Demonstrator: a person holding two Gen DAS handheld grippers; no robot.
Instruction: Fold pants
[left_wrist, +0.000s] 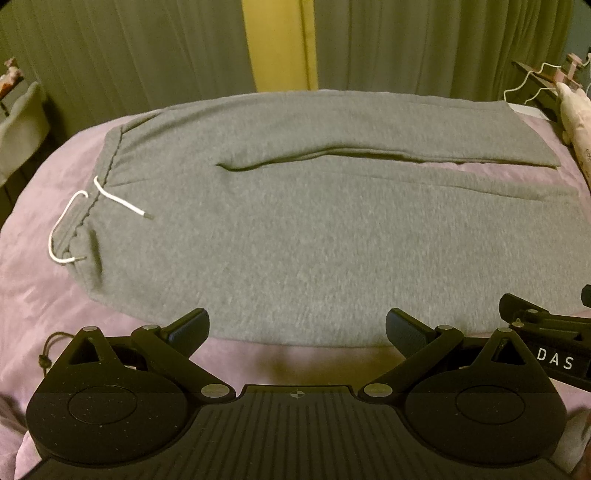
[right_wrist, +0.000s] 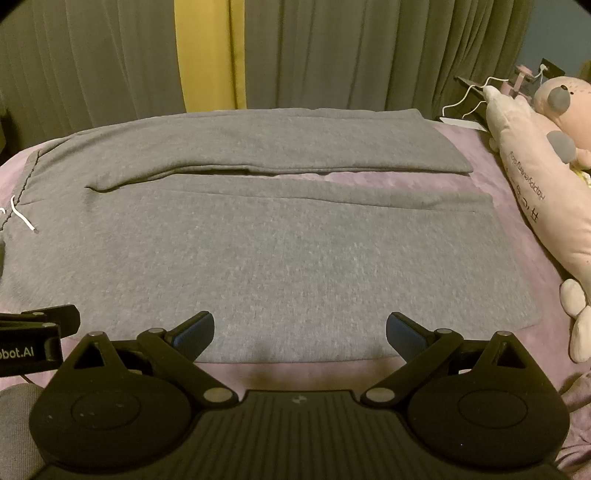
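Observation:
Grey sweatpants (left_wrist: 295, 229) lie flat on a pink bedsheet (left_wrist: 33, 280), waistband with a white drawstring (left_wrist: 118, 201) at the left, both legs stretched out to the right. In the right wrist view the same pants (right_wrist: 280, 258) fill the middle, leg ends at the right. My left gripper (left_wrist: 297, 328) stands open over the near edge of the pants, nothing between its fingers. My right gripper (right_wrist: 300, 330) is also open over the near edge, further along the near leg. Each gripper shows at the side of the other's view.
A pink plush toy (right_wrist: 535, 192) lies along the bed's right side, with a second plush (right_wrist: 565, 107) behind it. Grey-green curtains (right_wrist: 332, 55) with a yellow strip hang beyond the bed. A white cable (right_wrist: 469, 96) and dark shelf sit at the far right.

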